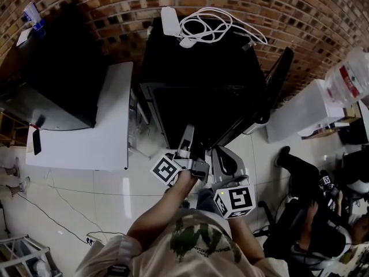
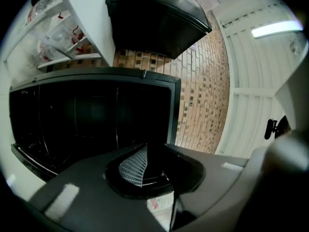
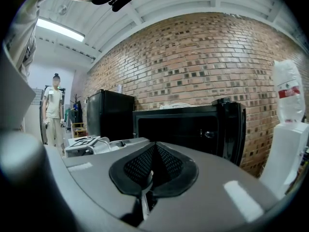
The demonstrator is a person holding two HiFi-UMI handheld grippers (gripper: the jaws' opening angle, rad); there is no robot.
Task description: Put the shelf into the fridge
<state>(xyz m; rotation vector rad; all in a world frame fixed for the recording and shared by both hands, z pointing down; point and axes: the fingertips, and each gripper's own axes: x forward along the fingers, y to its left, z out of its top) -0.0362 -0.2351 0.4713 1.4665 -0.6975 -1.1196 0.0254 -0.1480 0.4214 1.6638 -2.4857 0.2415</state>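
Stood facing the open black fridge point(image 1: 173, 62), its door point(image 1: 281, 77) out to the right and a white cable point(image 1: 210, 25) coiled on its top. Held the left gripper point(image 1: 187, 133) at the lower edge of the dark opening, with the right gripper point(image 1: 221, 154) just beside it and a little further back. Showed both pairs of jaws closed together, pad against pad, with nothing caught between them in either gripper view. Made out thin pale shelf edges point(image 2: 116, 124) crossing the dark cavity in the left gripper view, inside the fridge, beyond the left tips and apart from them. Could not tell which of those lines was the one named in the task; too dark in there for more.
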